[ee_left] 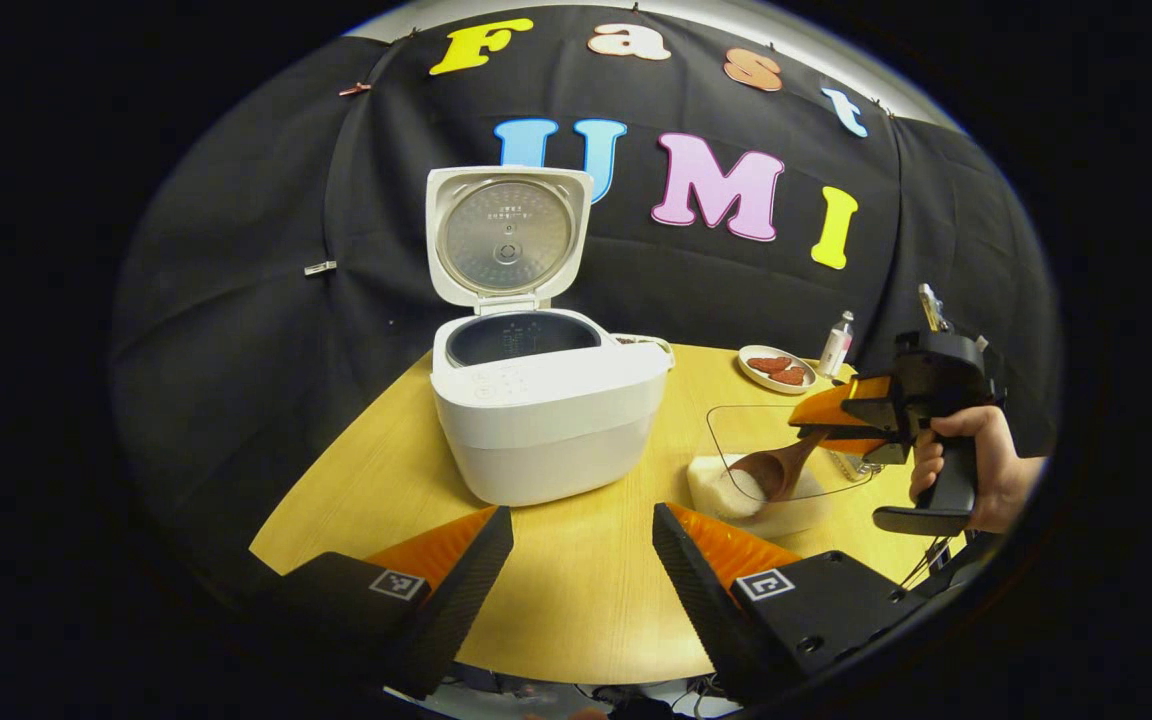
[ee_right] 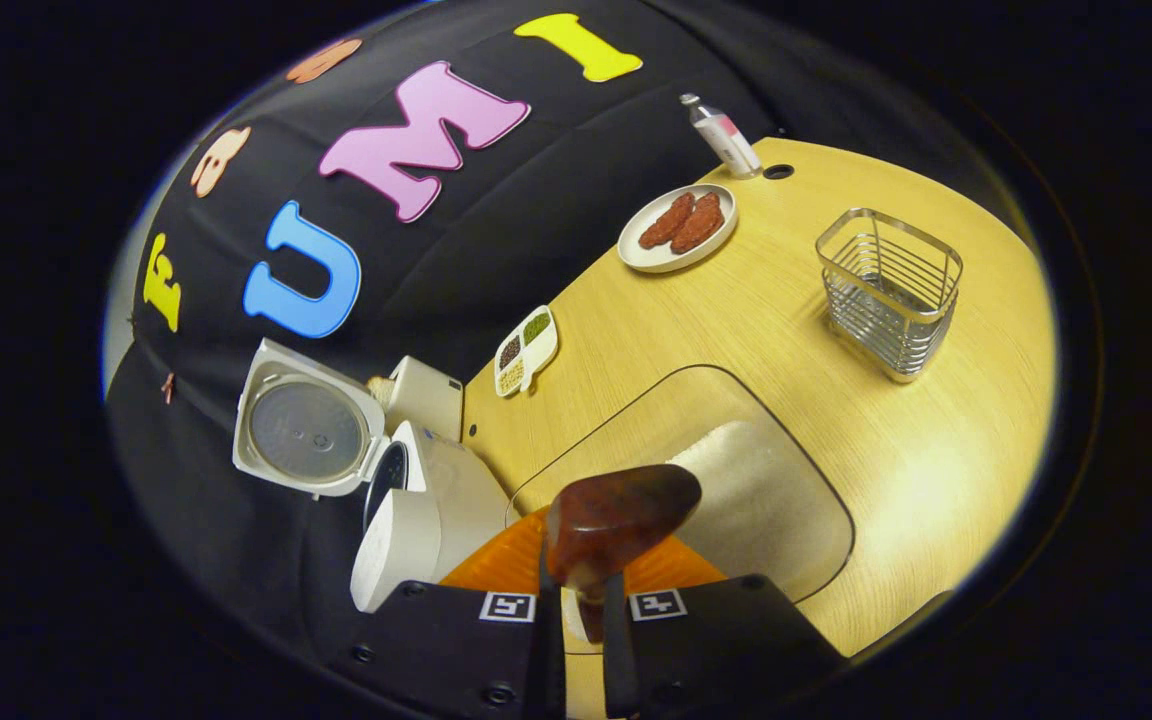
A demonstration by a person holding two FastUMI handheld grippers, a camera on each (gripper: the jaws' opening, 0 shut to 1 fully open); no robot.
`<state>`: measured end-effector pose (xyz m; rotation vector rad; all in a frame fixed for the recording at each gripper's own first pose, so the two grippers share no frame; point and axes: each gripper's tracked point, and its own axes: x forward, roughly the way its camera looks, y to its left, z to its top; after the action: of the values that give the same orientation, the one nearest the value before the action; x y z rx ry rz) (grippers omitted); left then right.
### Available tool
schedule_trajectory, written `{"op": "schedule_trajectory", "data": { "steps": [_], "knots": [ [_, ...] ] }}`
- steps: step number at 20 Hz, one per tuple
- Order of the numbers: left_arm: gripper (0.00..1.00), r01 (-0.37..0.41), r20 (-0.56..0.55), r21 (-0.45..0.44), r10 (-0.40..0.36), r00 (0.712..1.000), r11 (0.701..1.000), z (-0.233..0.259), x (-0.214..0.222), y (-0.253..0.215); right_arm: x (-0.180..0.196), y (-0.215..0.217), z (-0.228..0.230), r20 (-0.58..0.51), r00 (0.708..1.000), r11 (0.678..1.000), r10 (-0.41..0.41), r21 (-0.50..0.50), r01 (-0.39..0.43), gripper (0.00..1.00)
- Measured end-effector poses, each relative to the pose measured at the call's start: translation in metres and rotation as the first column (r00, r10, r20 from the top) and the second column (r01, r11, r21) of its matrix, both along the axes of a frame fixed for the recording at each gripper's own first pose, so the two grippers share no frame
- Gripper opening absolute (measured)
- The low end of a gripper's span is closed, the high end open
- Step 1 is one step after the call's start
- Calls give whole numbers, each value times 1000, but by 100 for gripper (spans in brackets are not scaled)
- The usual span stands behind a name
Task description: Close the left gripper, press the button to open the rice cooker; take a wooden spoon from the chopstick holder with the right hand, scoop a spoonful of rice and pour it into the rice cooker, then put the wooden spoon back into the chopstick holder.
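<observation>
Black cloth backs a pale wooden table [ee_left: 576,600] that carries one rice cooker [ee_left: 548,420], one clear rice container [ee_left: 771,480], one wire chopstick holder [ee_right: 889,292], one plate of reddish pieces [ee_right: 678,228], one small bottle [ee_right: 724,135] and one divided dish of grains [ee_right: 526,351]. At centre of the left gripper view the white cooker stands with its lid [ee_left: 506,240] raised upright, dark pot exposed. The left gripper [ee_left: 581,570] sits at the bottom, jaws wide apart, holding nothing. At right, a hand [ee_left: 976,465] holds the right gripper [ee_left: 836,425], clamped on one wooden spoon [ee_left: 776,470] whose dark brown bowl dips into the white rice [ee_left: 726,490] in the container.
</observation>
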<state>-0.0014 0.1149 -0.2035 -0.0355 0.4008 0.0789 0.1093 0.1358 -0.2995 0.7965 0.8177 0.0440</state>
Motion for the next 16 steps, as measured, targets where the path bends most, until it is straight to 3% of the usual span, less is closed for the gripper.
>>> {"op": "schedule_trajectory", "data": {
  "steps": [8, 16],
  "knots": [
    [97, -37, 14, -14, 38, 999, 999, 3, -7, 10, 24, -43, 44, -9, 986, 976, -165, 144, 165, 19],
    [97, -34, 23, -26, 34, 999, 999, 2, -7, 12, 52, -31, 100, 2, 977, 937, -212, 285, 203, 19]
  ]
}}
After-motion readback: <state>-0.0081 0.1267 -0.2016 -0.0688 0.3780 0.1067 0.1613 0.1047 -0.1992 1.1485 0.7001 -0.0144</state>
